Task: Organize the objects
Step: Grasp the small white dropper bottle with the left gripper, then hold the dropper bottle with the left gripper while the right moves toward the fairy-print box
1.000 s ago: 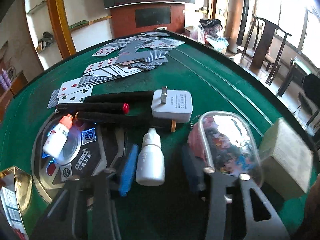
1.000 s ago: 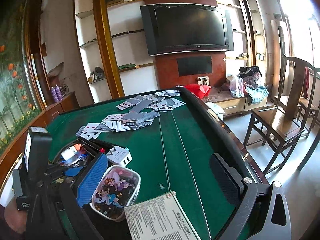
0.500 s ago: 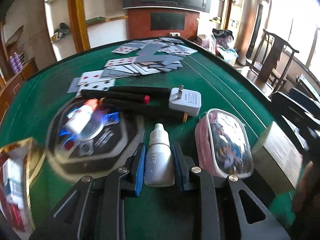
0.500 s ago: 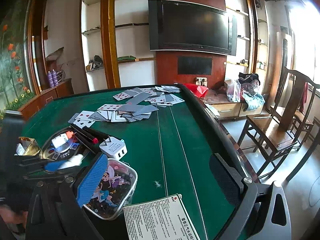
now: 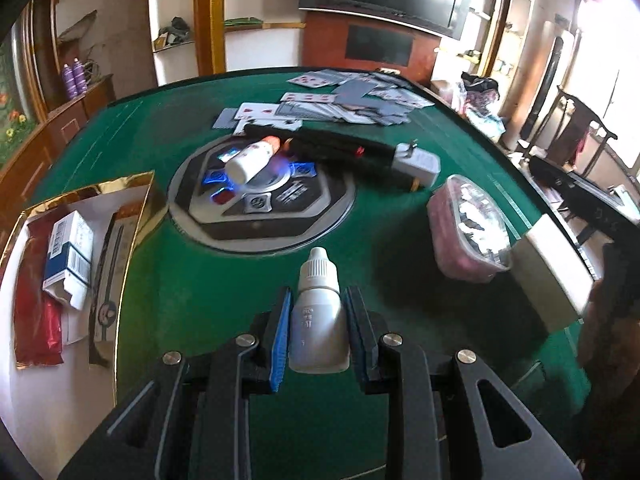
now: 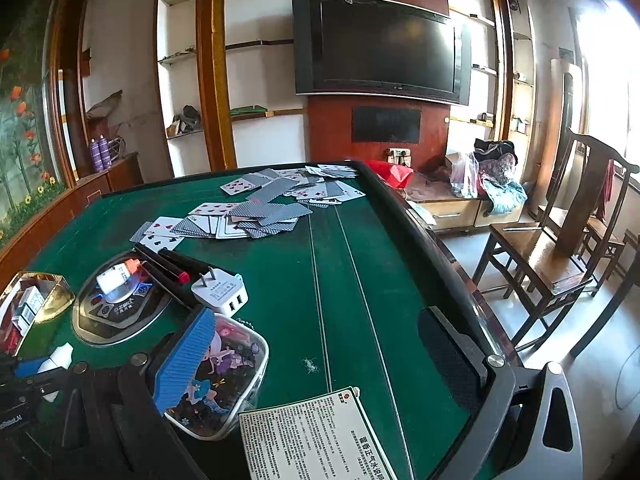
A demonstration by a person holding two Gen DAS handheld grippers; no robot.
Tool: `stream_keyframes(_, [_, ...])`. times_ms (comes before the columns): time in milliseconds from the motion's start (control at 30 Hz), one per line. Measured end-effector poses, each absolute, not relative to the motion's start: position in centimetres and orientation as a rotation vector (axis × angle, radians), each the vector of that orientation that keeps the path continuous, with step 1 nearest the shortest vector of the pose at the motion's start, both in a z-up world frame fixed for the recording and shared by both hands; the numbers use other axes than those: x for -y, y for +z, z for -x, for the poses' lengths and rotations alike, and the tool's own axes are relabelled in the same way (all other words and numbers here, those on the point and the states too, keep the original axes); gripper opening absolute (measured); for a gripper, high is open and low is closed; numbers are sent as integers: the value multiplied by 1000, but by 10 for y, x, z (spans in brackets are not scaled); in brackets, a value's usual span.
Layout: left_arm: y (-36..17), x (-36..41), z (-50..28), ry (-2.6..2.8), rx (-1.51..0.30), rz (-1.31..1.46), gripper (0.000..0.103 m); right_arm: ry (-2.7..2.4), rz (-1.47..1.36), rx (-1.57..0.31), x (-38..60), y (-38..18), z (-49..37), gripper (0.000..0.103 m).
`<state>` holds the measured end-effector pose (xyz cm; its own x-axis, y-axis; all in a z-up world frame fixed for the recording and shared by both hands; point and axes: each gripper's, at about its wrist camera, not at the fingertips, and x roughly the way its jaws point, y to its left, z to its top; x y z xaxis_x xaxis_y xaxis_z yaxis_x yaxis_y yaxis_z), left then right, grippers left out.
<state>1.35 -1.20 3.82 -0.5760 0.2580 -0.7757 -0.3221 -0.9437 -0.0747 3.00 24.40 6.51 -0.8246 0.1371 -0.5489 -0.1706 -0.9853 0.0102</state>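
A small white dropper bottle (image 5: 318, 320) is clamped between the blue pads of the left gripper (image 5: 318, 330), cap pointing away, held above the green felt table (image 5: 200, 280) at its near side. Just beyond it the round black control panel (image 5: 264, 204) is set into the felt, with a second white bottle with an orange cap (image 5: 252, 160) lying on it. Black pens (image 5: 340, 148) and a white plug adapter (image 5: 416, 162) are seen at the panel's far right edge. Scattered playing cards (image 5: 328, 106) are spread at the far side. To the left, a gold-edged open box (image 5: 80, 256) holding small cartons and a red packet is seen. To the right sits a clear cartoon-printed pouch (image 6: 220, 372), with a printed medicine box (image 6: 316, 436) right beside it. The right gripper (image 6: 324, 360) is held wide apart, nothing clamped, over the pouch and box.
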Motion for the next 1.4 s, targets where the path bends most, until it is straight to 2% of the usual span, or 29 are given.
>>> stream_keyframes(467, [15,26,-10,2577,-90,1286,25,2844,884,-78,-242,61,-27,103])
stream_keyframes(1400, [15,41,-16,2628,-16,1276,25,2821,899,-68,-244,58,-23,103])
